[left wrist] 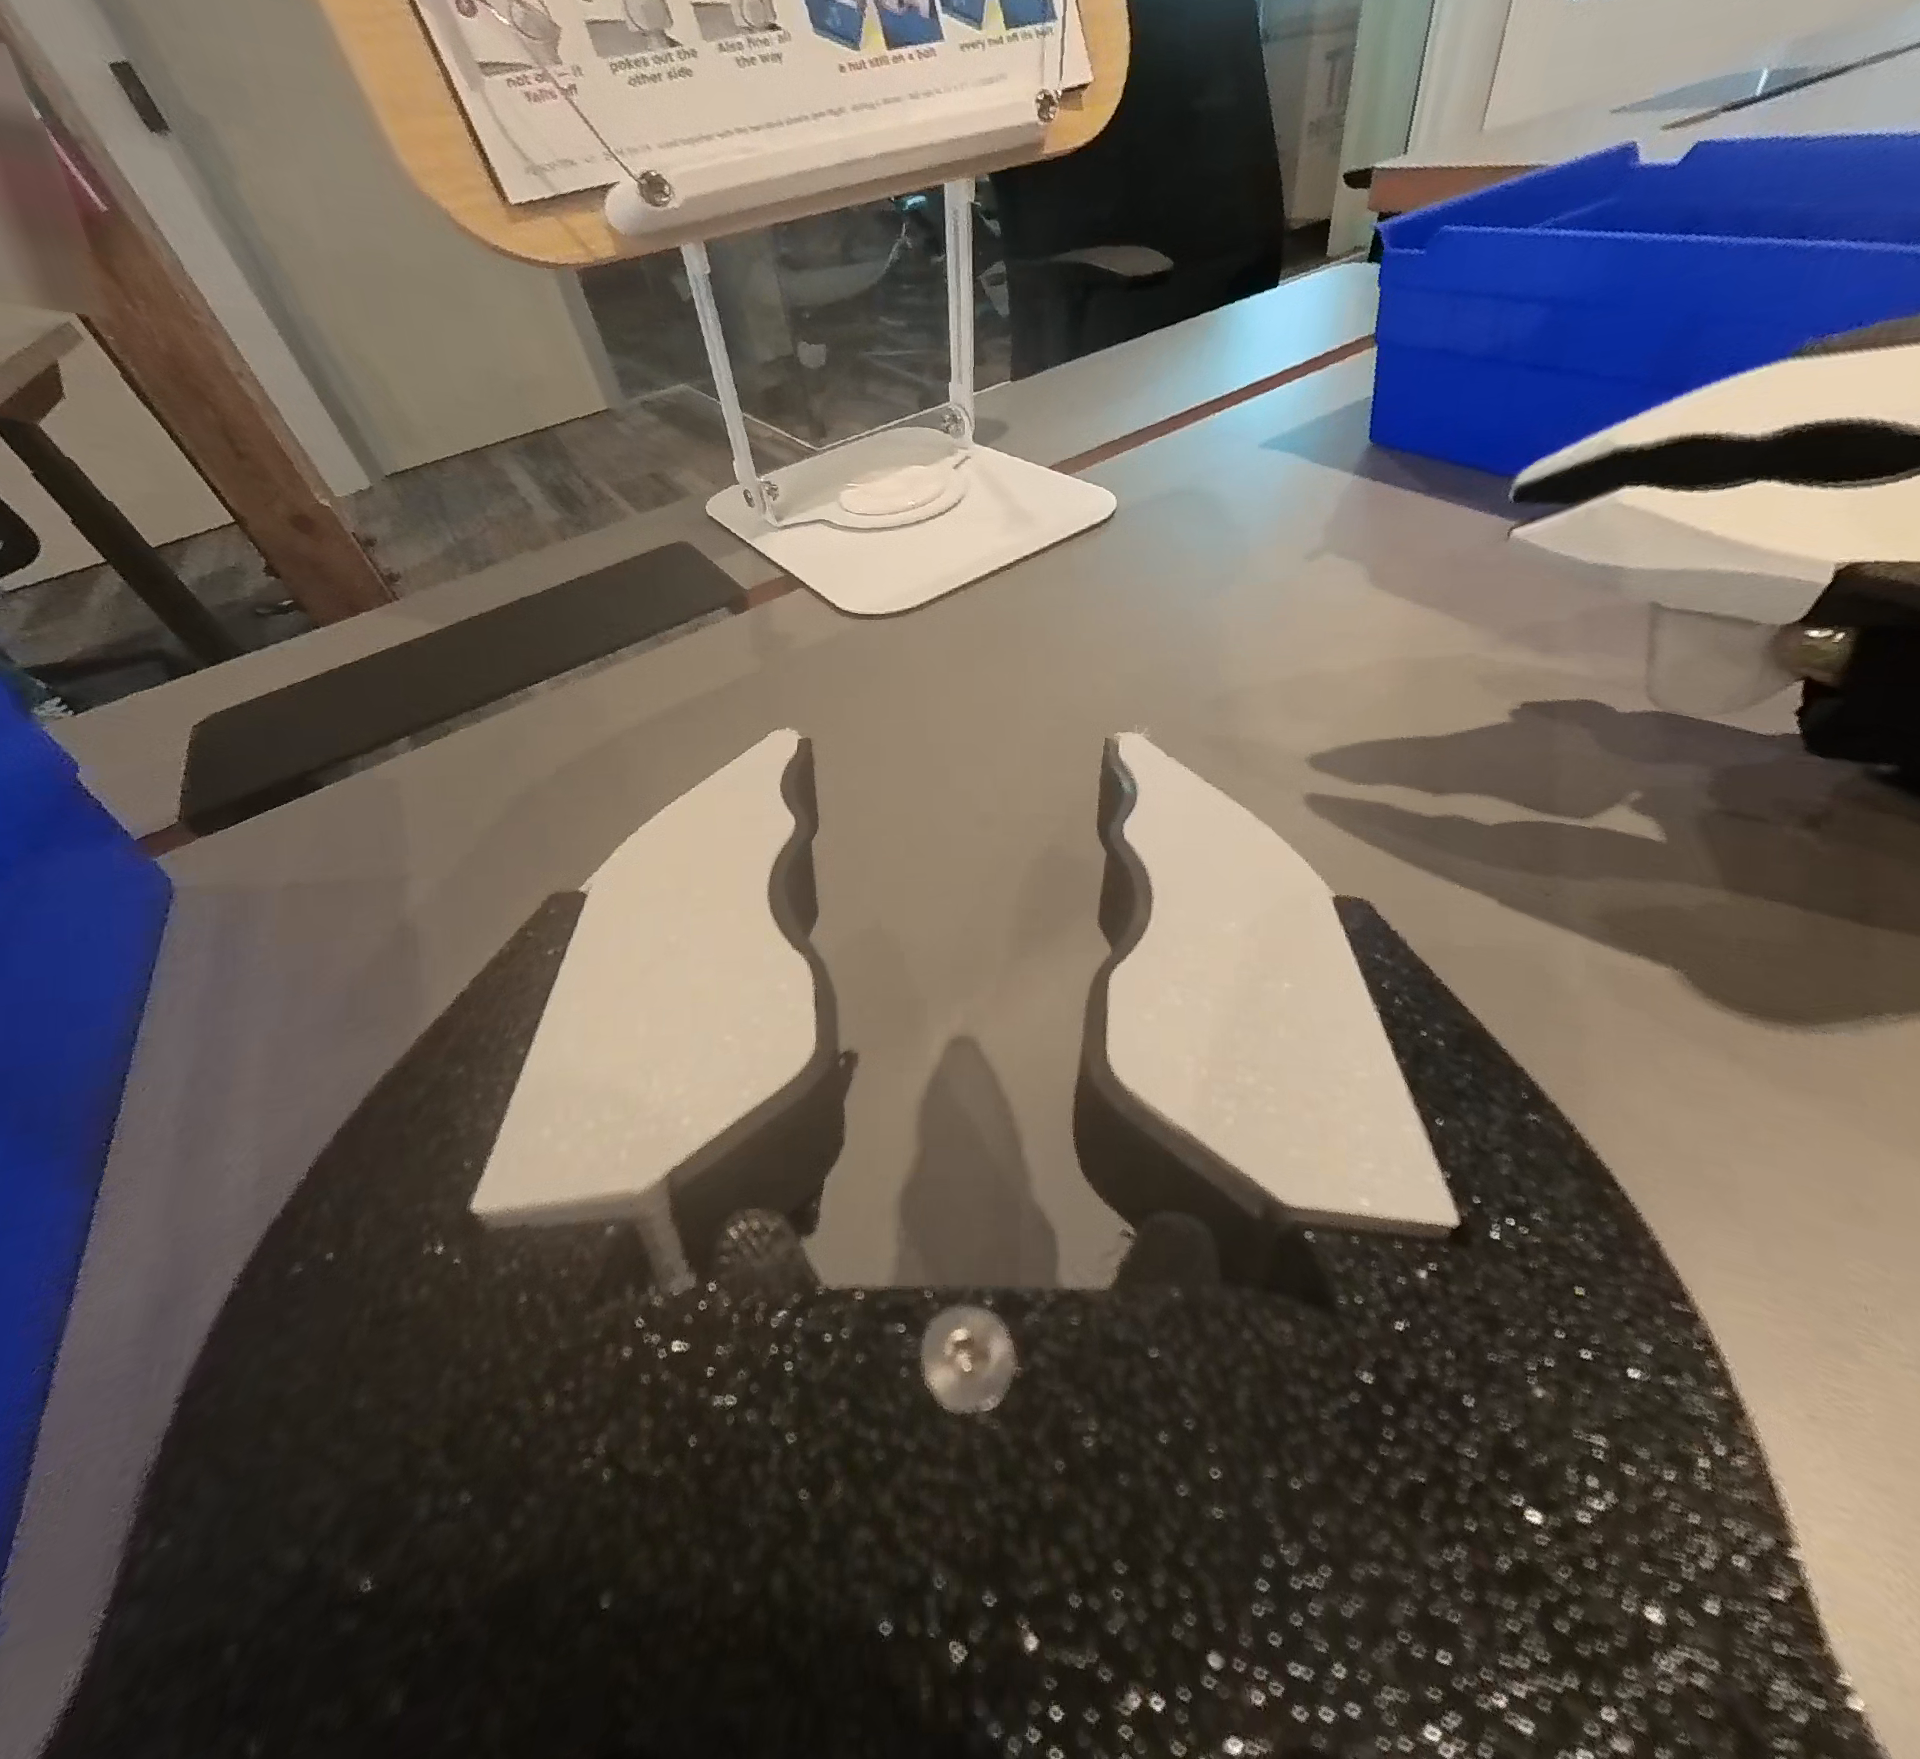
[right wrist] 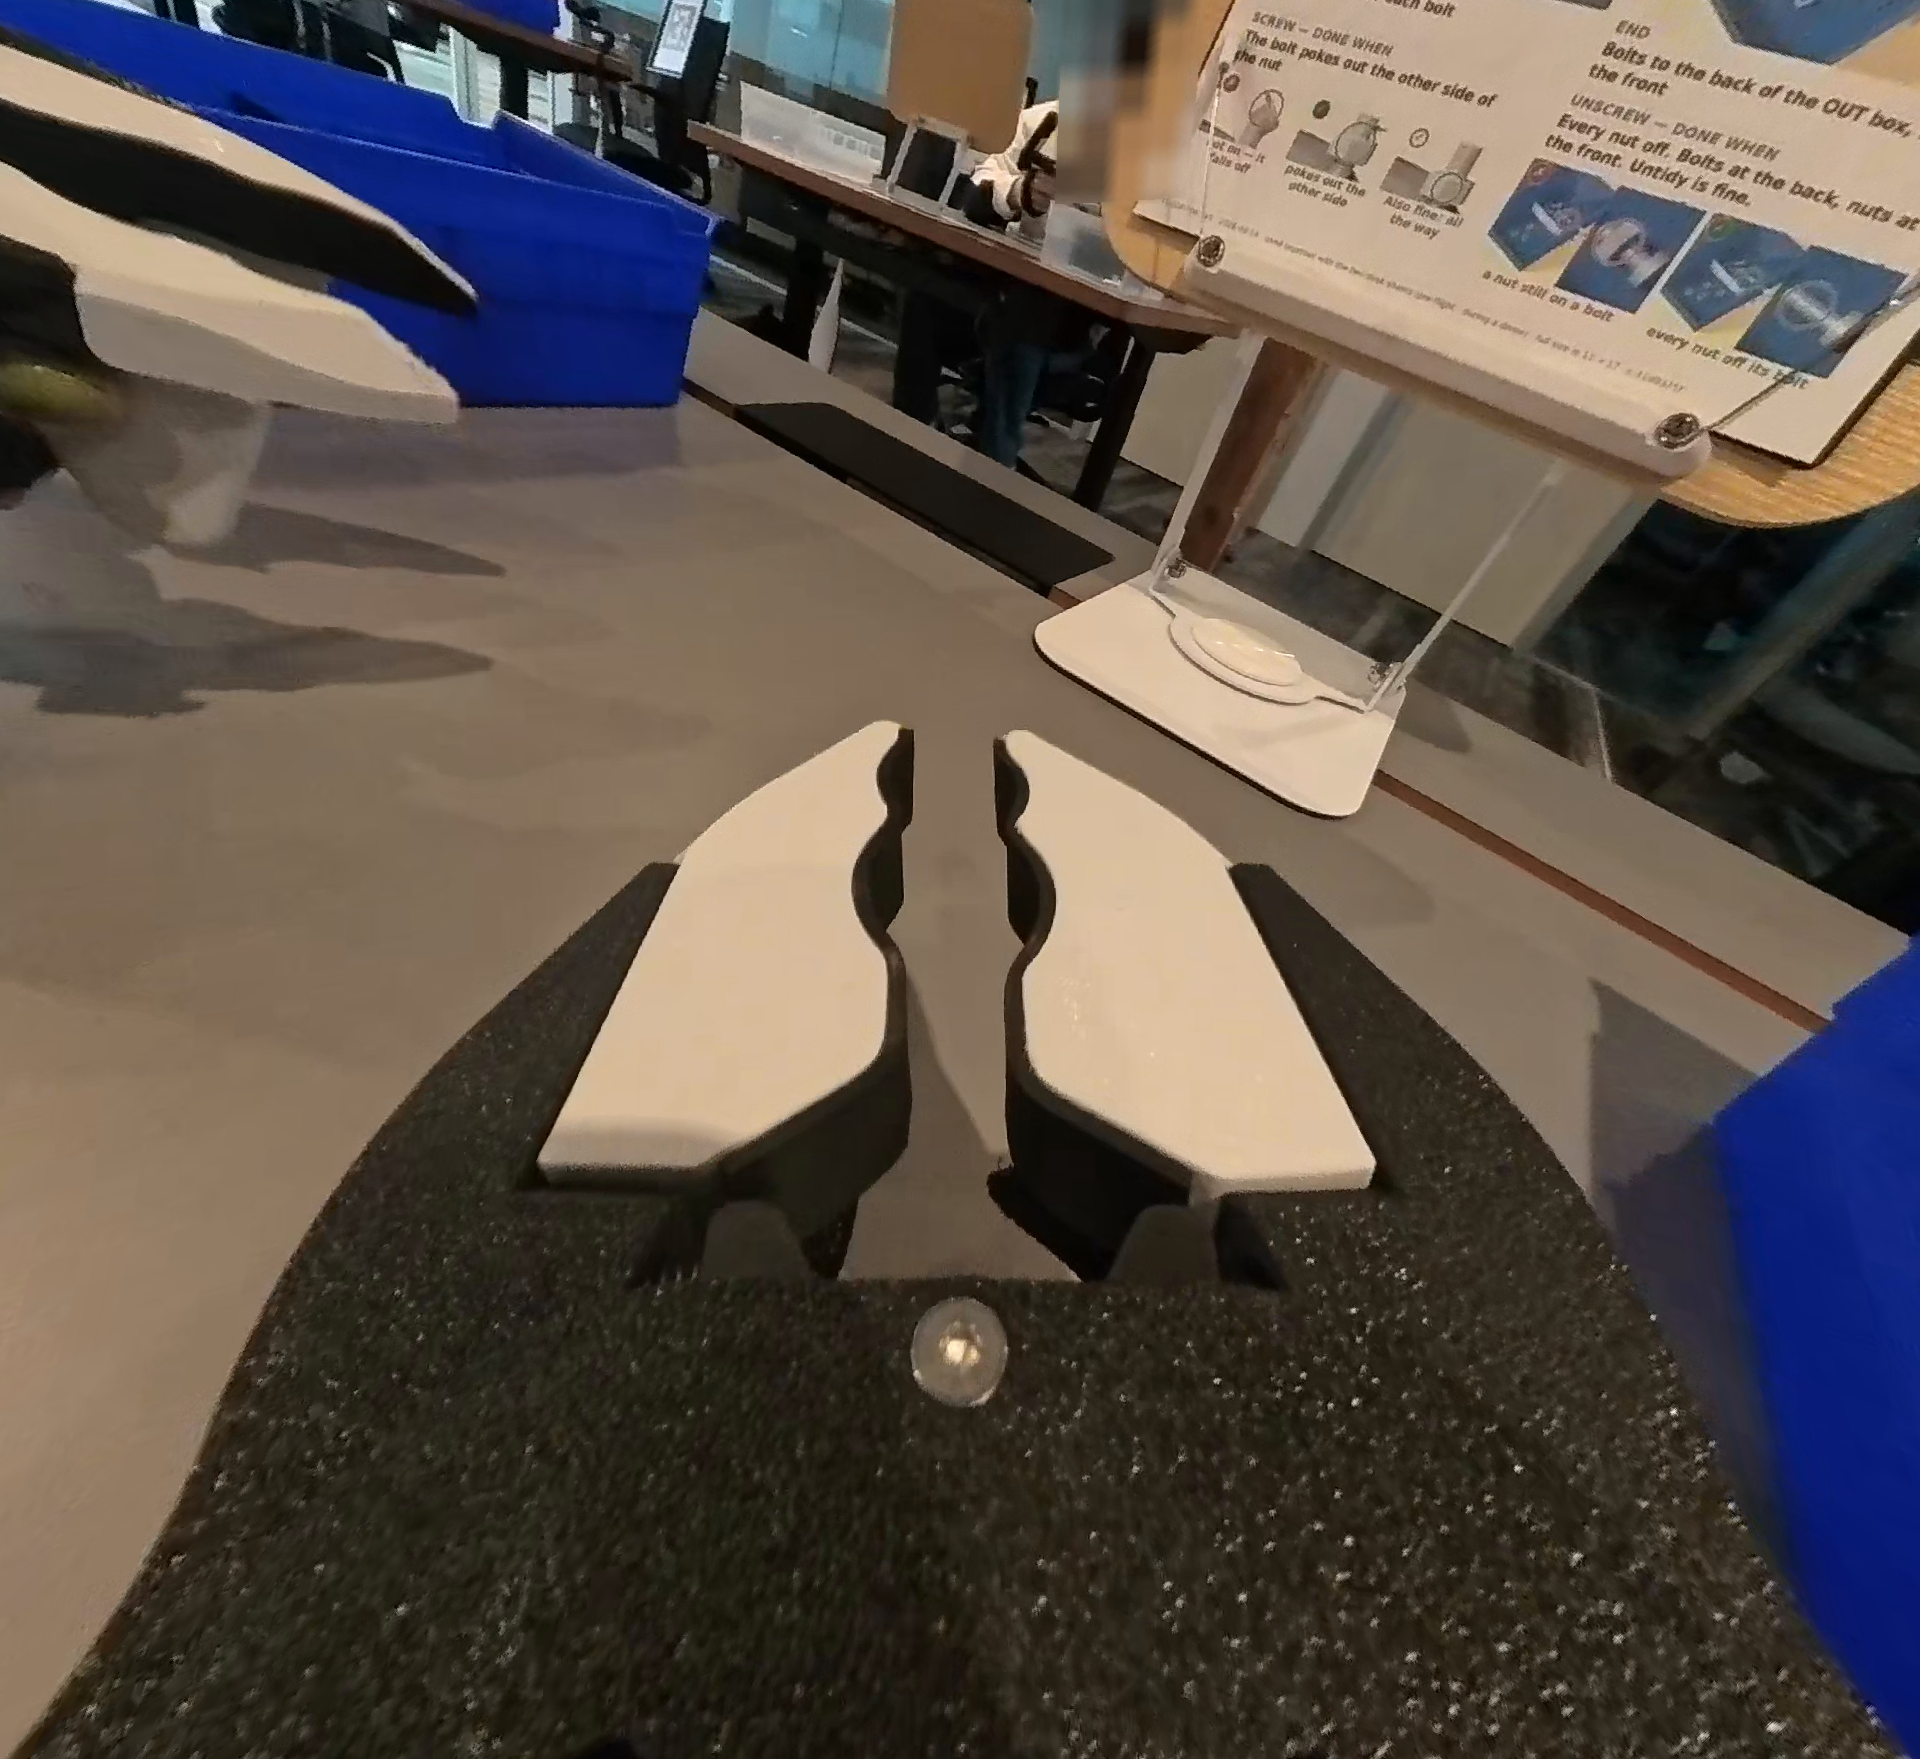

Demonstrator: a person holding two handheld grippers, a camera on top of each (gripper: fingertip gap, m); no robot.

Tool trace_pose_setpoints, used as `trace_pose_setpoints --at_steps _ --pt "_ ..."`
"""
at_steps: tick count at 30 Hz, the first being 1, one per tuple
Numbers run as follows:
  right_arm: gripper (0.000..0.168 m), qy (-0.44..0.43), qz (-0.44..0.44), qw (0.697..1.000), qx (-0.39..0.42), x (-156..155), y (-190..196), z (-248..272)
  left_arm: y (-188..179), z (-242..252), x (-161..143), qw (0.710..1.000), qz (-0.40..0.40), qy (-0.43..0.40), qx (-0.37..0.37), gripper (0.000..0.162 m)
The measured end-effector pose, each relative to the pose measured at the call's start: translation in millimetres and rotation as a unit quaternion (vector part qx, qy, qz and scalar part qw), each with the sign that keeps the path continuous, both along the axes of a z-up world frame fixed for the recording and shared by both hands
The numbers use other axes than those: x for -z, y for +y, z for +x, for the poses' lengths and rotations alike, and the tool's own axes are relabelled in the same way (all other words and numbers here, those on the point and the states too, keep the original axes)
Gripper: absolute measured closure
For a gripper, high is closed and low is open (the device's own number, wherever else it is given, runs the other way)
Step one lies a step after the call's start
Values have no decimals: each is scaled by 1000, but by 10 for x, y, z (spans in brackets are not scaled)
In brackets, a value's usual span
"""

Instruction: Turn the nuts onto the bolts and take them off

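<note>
No nut or bolt shows in either view. My left gripper [left wrist: 956, 759] is open and empty, low over the grey table [left wrist: 1195, 670]. It also shows at the left of the right wrist view [right wrist: 454, 348]. My right gripper [right wrist: 951, 741] is empty, with its jaws only a narrow gap apart over the table [right wrist: 520, 774]. It also shows at the right edge of the left wrist view [left wrist: 1517, 512], side on. The two grippers point toward each other's side and stay apart.
A blue bin [left wrist: 1621, 307] stands at the back right and another blue bin [left wrist: 62, 982] at the near left. An instruction board on a white stand [left wrist: 914, 514] is at the table's far edge, beside a black strip [left wrist: 447, 670]. Other desks and chairs lie beyond.
</note>
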State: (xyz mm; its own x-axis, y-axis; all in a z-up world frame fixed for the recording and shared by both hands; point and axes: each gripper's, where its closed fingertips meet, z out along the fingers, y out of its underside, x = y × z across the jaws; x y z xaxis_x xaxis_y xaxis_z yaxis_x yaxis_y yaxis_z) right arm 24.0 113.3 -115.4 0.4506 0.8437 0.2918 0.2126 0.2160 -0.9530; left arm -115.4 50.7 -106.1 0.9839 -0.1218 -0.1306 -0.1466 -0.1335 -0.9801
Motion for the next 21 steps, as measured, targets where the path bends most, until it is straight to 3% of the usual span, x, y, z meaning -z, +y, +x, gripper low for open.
trace_pose_setpoints --at_steps 6,14,21 --pt "154 0 -4 999 37 14 135 -93 -14 40 -62 1000 9 -1 8 110" --pt "156 14 10 1000 14 -53 58 -209 -112 -190 -253 995 51 69 -54 113" --pt "157 19 3 1000 2 -53 36 -224 -135 -349 -159 997 37 28 -63 113"
